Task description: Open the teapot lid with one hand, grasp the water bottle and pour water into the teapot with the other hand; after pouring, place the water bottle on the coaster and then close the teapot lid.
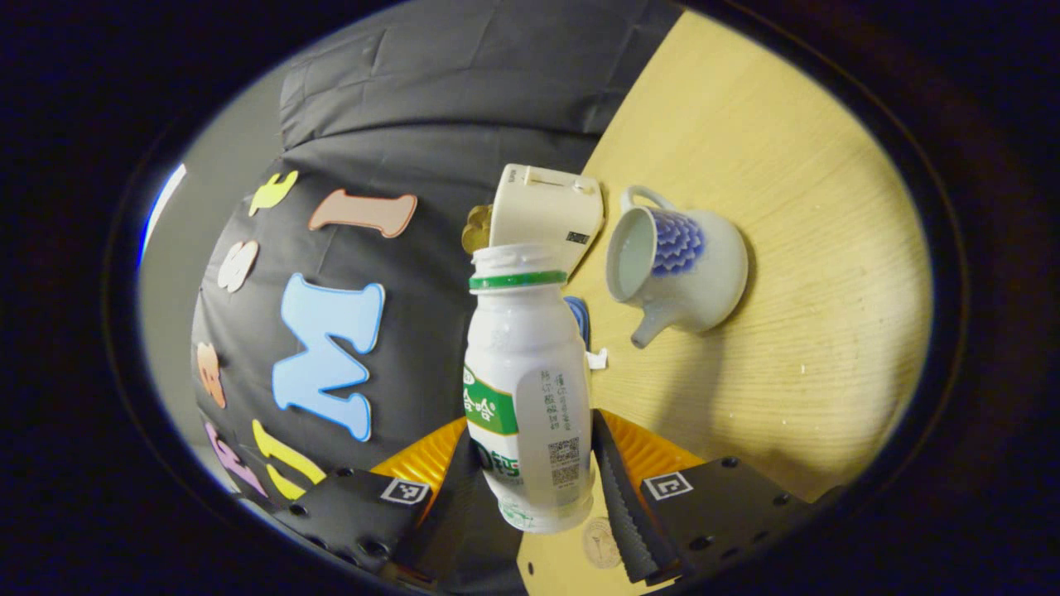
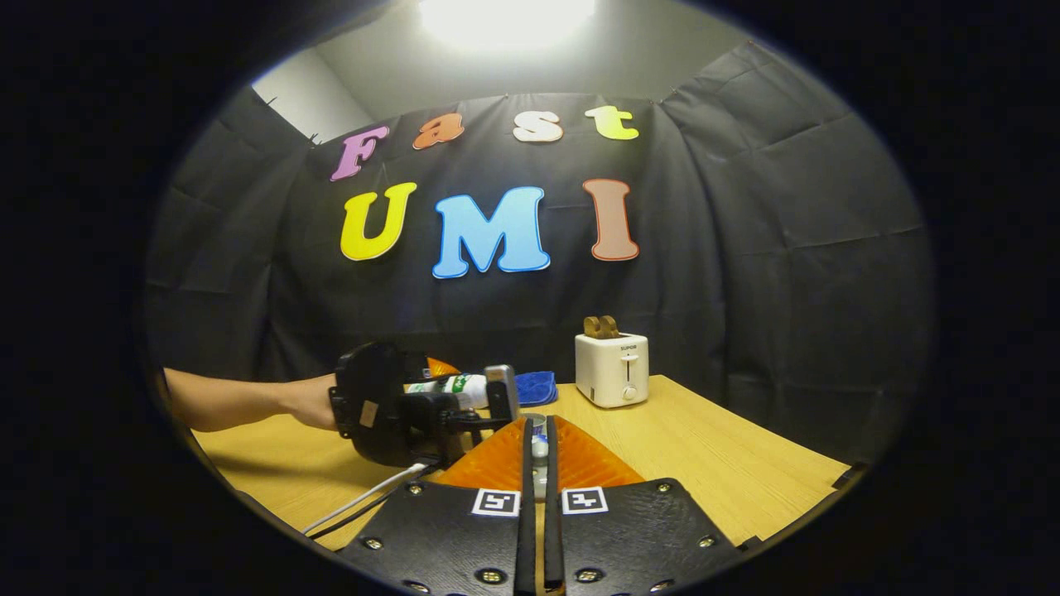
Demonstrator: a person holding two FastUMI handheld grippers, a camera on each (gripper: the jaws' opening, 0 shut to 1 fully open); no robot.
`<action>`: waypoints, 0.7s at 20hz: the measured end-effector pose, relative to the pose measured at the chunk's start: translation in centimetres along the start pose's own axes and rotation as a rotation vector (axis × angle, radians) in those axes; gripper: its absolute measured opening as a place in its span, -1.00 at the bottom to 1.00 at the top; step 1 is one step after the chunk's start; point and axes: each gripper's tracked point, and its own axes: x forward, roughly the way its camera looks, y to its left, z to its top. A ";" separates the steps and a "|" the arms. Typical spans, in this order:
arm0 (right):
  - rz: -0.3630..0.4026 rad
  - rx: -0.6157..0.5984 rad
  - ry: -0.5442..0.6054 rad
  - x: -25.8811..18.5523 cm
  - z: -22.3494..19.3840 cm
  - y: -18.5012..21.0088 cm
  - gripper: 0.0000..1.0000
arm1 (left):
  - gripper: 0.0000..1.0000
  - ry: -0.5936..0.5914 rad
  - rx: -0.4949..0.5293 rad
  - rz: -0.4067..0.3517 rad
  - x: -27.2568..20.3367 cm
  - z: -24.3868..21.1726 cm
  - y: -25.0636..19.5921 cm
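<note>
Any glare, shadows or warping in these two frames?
Right gripper view: the ceiling light blows out at the top; the wooden table edge bows from fisheye. Left gripper view: the white-and-blue ceramic teapot casts a soft shadow; the white plastic water bottle stays sharp.

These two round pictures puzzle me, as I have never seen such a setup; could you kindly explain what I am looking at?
A person holds a two-finger tool in each hand, and each tool carries a camera looking along its fingers. In the left gripper view, the left tool grips a white bottle with its cap off, tipped sideways near the teapot, whose lid is off. The right gripper view looks across the wooden table from the right tool, whose fingers are nearly closed on something small, possibly the lid. There you also see the person's hand holding the left tool, a toaster and a blue cloth.
</note>
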 end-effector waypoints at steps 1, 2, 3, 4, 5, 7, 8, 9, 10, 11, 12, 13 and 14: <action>-0.003 0.002 0.006 0.7 -0.1 -0.3 -0.92 | 0.69 -0.004 -0.057 0.014 -0.4 -0.4 0.3; -0.007 0.001 0.009 1.5 -0.1 -0.7 -0.93 | 0.69 -0.002 -0.119 0.029 -1.0 -1.1 0.8; -0.004 0.000 0.013 2.4 -0.1 -0.9 -0.93 | 0.69 -0.002 -0.182 0.046 -1.5 -1.7 1.1; 0.004 0.001 0.019 3.6 -0.1 -1.0 -0.92 | 0.69 0.000 -0.248 0.062 -2.3 -2.3 1.5; 0.014 0.001 0.027 4.8 -0.3 -0.9 -0.92 | 0.69 0.000 -0.315 0.072 -2.8 -2.9 1.9; 0.042 0.004 0.051 7.5 -0.9 -0.3 -0.92 | 0.64 -0.002 -0.439 0.093 -4.3 -3.9 2.6; 0.054 0.005 0.061 8.9 -1.1 0.1 -0.91 | 0.58 -0.012 -0.487 0.105 -5.1 -4.3 3.1; 0.060 0.008 0.073 10.1 -1.4 0.4 -0.92 | 0.64 -0.014 -0.529 0.117 -5.5 -4.7 3.4; 0.066 0.010 0.077 11.4 -1.5 0.8 -0.92 | 0.69 -0.014 -0.565 0.123 -6.0 -5.2 3.7; 0.066 0.007 0.081 12.7 -1.7 1.1 -0.91 | 0.69 -0.016 -0.599 0.136 -6.1 -5.6 4.2; 0.068 -0.007 0.094 13.9 -2.1 1.4 -0.91 | 0.69 -0.020 -0.631 0.145 -5.9 -6.0 4.6; 0.066 -0.019 0.102 15.0 -2.3 1.7 -0.91 | 0.58 -0.021 -0.668 0.149 -5.7 -6.4 4.8; 0.064 -0.029 0.110 16.0 -2.4 1.9 -0.92 | 0.63 -0.026 -0.706 0.147 -5.6 -7.0 4.9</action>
